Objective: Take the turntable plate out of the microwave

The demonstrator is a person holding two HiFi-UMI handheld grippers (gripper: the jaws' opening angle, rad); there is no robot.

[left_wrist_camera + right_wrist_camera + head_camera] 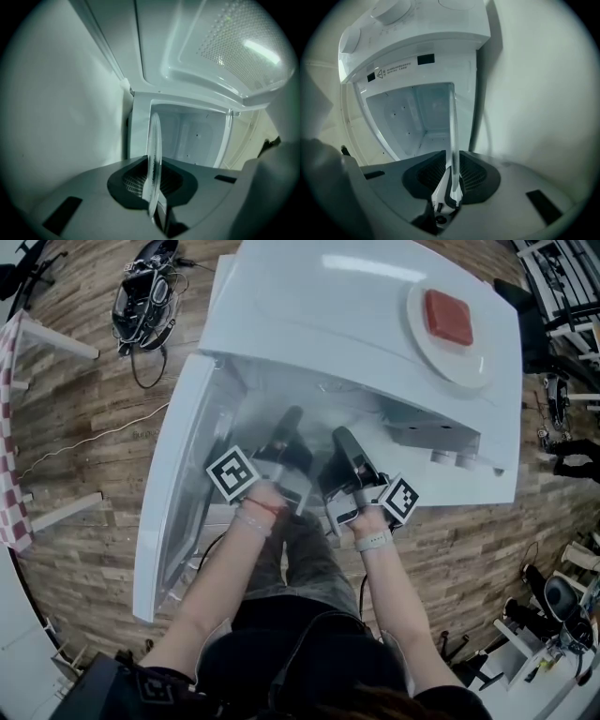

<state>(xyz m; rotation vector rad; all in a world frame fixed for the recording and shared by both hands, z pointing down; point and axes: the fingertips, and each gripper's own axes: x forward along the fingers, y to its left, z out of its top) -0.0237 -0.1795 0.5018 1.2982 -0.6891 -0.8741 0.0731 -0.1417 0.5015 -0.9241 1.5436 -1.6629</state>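
Left hand-held gripper [153,180], turntable plate [154,140] pinched (edge-on)

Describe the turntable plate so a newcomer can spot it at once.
Find the white microwave with its door open. Inside its cavity, the turntable plate is the clear glass disc seen edge-on between the jaws of the left gripper and right gripper. Unlike the opaque white dish on the microwave's top, it is thin and see-through.
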